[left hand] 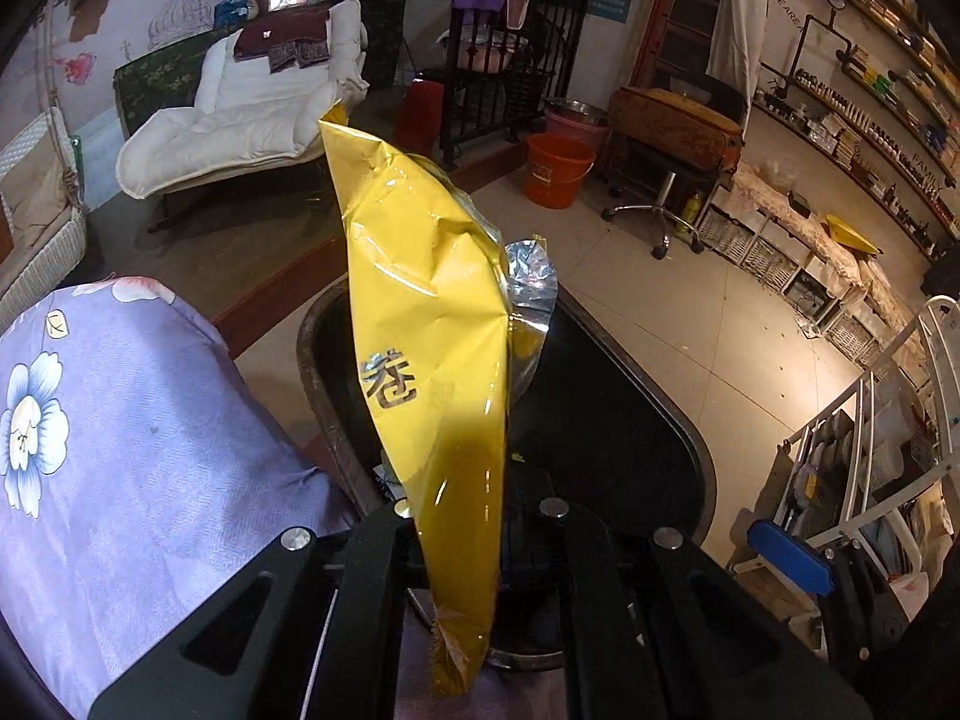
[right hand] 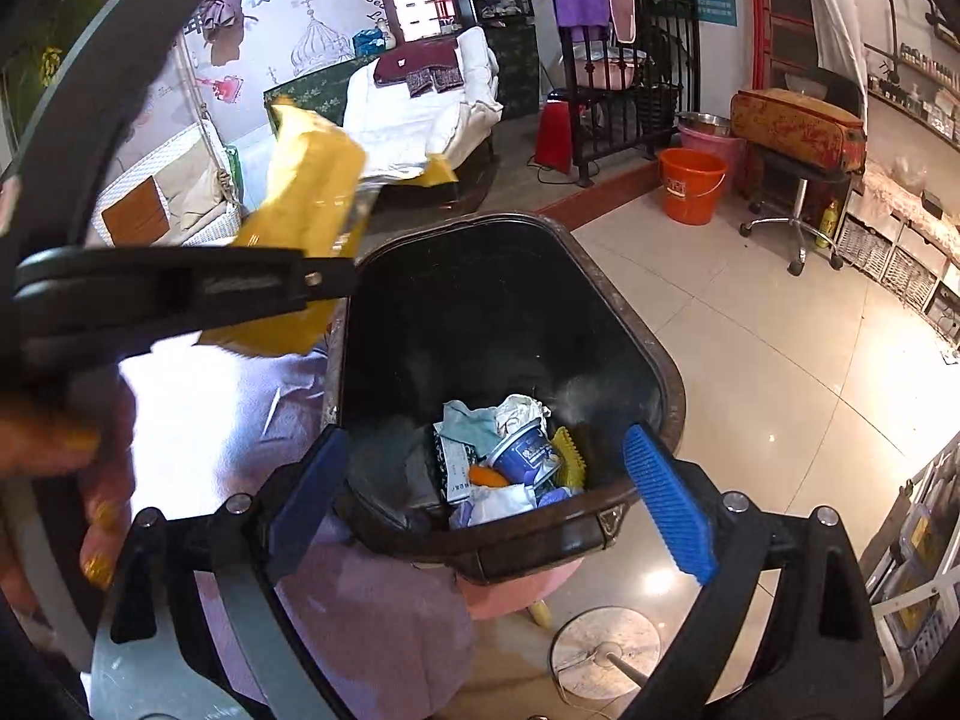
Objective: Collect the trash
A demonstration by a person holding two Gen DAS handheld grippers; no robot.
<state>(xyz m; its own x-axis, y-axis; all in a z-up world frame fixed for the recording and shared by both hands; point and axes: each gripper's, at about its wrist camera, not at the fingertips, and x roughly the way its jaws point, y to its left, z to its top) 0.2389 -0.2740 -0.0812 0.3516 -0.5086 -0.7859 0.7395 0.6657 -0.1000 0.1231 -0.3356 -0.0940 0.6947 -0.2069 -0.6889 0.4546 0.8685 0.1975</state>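
We are holding a yellow wrapper in our left gripper, its fingers closed tight on the lower end of the foil so that the crumpled bag is standing up and leaning away from the camera. Its silver inner lining is showing at the torn top edge. The wrapper is hanging above the near rim of the black trash bin, whose dark opening is lying just behind it. To the left of the bin, a lilac floral cloth is covering the tabletop.

From the right wrist camera we are looking straight down into the same bin. The left gripper is reaching in from the left with the yellow wrapper pinched in it, just beside the bin's left rim and above the cloth. Our right gripper is hovering over the near edge of the bin with its blue-padded fingers spread wide, holding nothing, one on each side of the opening.

At the bottom of the bin, a blue cup, crumpled white paper and a small yellow piece are lying together in a heap.

Farther back, an orange bucket is standing on the tiled floor, well apart from the bin.
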